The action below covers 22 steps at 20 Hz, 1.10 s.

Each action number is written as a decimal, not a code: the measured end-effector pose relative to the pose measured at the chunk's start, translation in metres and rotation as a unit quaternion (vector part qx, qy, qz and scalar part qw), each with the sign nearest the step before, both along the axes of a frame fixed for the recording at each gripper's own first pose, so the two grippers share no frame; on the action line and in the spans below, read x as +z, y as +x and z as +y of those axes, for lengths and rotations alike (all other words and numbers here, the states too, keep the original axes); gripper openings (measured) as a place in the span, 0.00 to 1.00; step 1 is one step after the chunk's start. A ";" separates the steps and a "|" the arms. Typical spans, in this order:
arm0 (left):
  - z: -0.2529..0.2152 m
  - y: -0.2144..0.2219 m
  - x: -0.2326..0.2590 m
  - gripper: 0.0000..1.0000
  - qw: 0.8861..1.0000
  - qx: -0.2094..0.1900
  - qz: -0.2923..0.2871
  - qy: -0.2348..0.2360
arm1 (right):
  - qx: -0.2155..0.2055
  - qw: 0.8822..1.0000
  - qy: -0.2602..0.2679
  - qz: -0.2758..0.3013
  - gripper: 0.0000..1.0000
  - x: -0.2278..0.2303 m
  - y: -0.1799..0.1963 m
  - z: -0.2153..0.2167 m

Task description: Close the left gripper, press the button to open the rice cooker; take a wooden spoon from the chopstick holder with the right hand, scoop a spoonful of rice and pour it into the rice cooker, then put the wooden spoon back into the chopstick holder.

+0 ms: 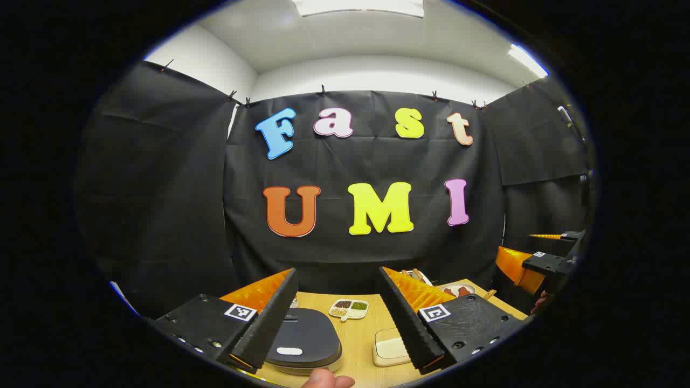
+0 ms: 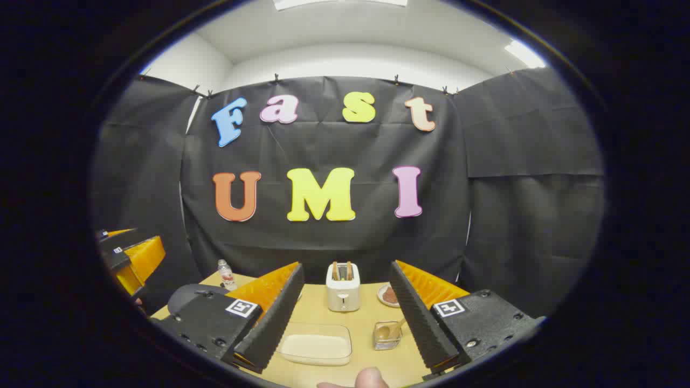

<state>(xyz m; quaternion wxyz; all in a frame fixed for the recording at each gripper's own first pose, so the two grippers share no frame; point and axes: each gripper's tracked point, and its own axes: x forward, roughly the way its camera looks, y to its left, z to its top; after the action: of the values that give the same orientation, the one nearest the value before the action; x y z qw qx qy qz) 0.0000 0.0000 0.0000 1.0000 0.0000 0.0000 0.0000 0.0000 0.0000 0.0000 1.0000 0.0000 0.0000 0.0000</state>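
Desk (image 2: 318,310): light wood top, runs across the bottom of both views against the black cloth wall.

Rice cooker (image 1: 304,339): dark, rounded lid down, a pale oblong button near its front edge. In the left gripper view it sits on the desk just ahead of the left gripper (image 1: 337,312), low and a little left of centre between the fingers. In the right gripper view its dark lid edge shows at far left (image 2: 186,296), partly behind that gripper's own finger.

Rice container (image 2: 315,345): clear rectangular tub with white rice, on the desk directly ahead of the right gripper (image 2: 345,310). In the left gripper view it lies right of the cooker (image 1: 389,347), near it but apart.

Toaster (image 2: 343,288): white, upright, two slices standing in its slots, behind the rice container.

Chopstick holder (image 2: 387,335): small clear holder, right of the rice container, close beside it. Wooden spoon (image 2: 389,330) stands in it, leaning, bowl inside.

Sectioned dish (image 1: 349,309): small white tray with grains and beans in compartments, behind the cooker.

Plate (image 2: 388,295): small, brownish food on it, right of the toaster.

Bottle (image 2: 226,275): small, clear, at the desk's far left.

Jaws: left spread wide, holding nothing. Right spread wide, holding nothing.

A fingertip shows at the bottom edge of each view.
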 end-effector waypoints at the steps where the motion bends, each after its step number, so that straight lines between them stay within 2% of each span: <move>1: 0.000 0.002 0.000 0.94 1.000 0.001 0.001 -0.002 | 0.003 1.000 0.001 0.002 1.00 -0.001 0.001 0.000; 9: 0.010 0.007 -0.003 0.94 1.000 0.017 0.019 -0.008 | 0.020 1.000 0.002 0.001 1.00 0.001 0.011 0.003; 22: 0.018 0.001 -0.015 0.95 0.998 0.041 0.038 0.014 | 0.011 1.000 0.002 0.006 1.00 0.000 0.023 -0.013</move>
<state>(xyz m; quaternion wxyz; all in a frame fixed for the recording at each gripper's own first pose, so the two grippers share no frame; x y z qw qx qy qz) 0.0012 0.0182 -0.0153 0.9983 0.0141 0.0376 0.0413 0.0226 -0.0132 0.0002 0.9999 0.0023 0.0059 0.0111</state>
